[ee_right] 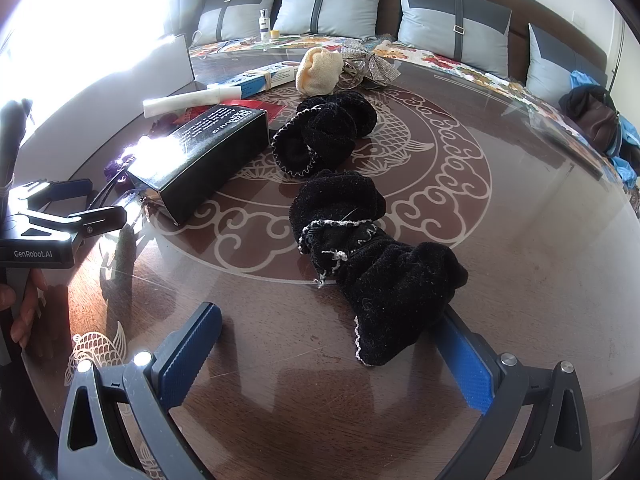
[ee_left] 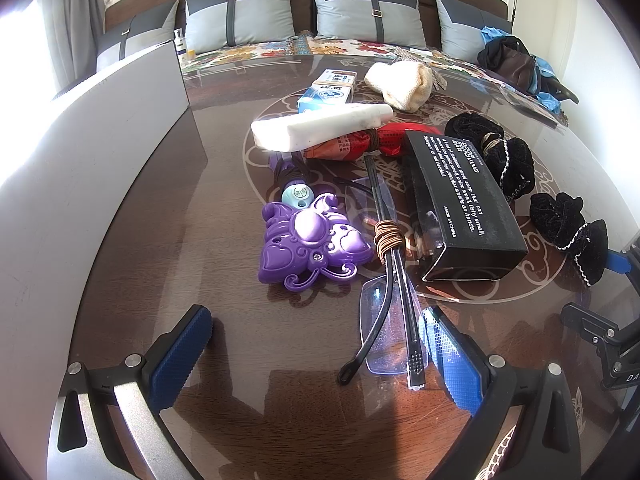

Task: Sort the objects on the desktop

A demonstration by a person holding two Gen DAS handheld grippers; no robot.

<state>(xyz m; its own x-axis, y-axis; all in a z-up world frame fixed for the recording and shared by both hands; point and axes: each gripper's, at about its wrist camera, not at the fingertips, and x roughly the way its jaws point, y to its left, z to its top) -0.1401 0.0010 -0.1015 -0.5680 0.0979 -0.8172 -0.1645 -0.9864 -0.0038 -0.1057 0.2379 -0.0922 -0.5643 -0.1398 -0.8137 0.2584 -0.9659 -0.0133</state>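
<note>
My left gripper (ee_left: pixel 316 360) is open just above the glass table top. A pair of clear glasses (ee_left: pixel 384 320), arms bound with brown cord, lies partly between its fingers, near the right pad (ee_left: pixel 452 364). Beyond them are a purple butterfly toy (ee_left: pixel 308 240) and a black box (ee_left: pixel 460 208). My right gripper (ee_right: pixel 326 360) is open too. The near end of a black velvet bundle (ee_right: pixel 360 256) reaches between its fingers, against the right pad (ee_right: pixel 464 360). A second black bundle (ee_right: pixel 320 136) lies farther back.
A white foam block (ee_left: pixel 320 126), a red packet (ee_left: pixel 360 140), blue cartons (ee_left: pixel 328 88) and a cream knit cloth (ee_left: pixel 400 84) sit farther back. A tall grey panel (ee_left: pixel 100 140) stands at the left. A sofa with cushions (ee_right: pixel 332 4) runs behind the round table (ee_right: pixel 540 240).
</note>
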